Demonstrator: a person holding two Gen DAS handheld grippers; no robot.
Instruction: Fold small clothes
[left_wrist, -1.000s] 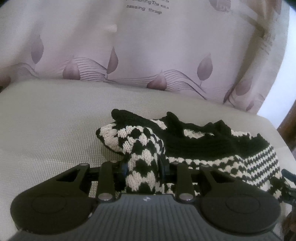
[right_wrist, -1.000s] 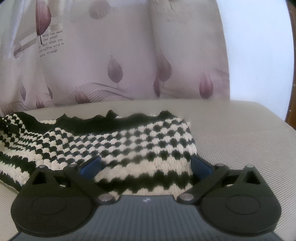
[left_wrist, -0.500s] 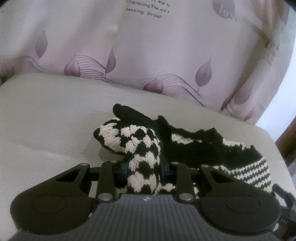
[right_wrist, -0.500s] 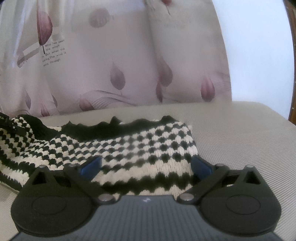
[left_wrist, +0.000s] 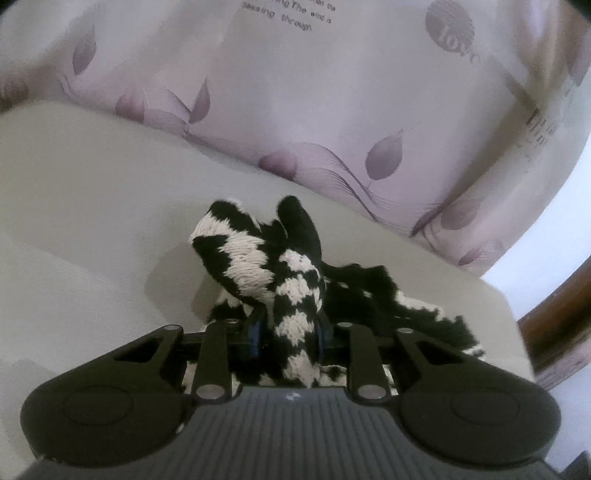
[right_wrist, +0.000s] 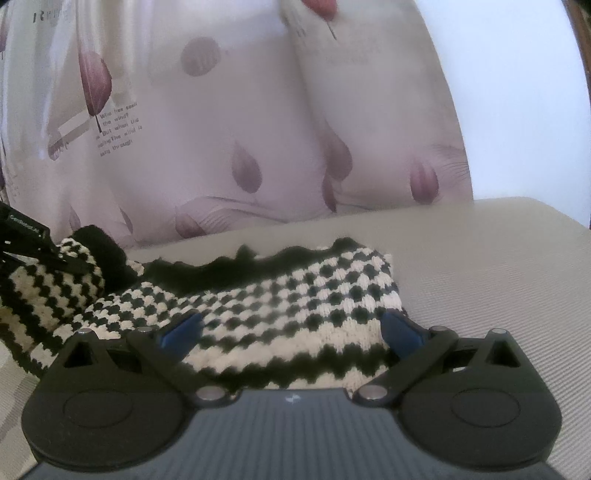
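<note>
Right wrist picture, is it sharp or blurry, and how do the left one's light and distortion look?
Right wrist view: the knit garment and curtain look soft, slightly blurred. Left wrist view: the knit's stitches are crisp, it casts a soft shadow on the cushion, and fisheye bends the cushion's far edge.

Printed English words on the curtain, little else legible

In the left wrist view the curtain carries small dark lines near the top, readable in part as "…ing The wind is" and "passing through", and a round purple mark that seems to read "love". In the right wrist view the same curtain shows a block of text beside a purple leaf: "Who has seen the wind?", then blurred lines ending in "The wind is" and "passing through". A white label on the black part at the left edge is too small to read
</note>
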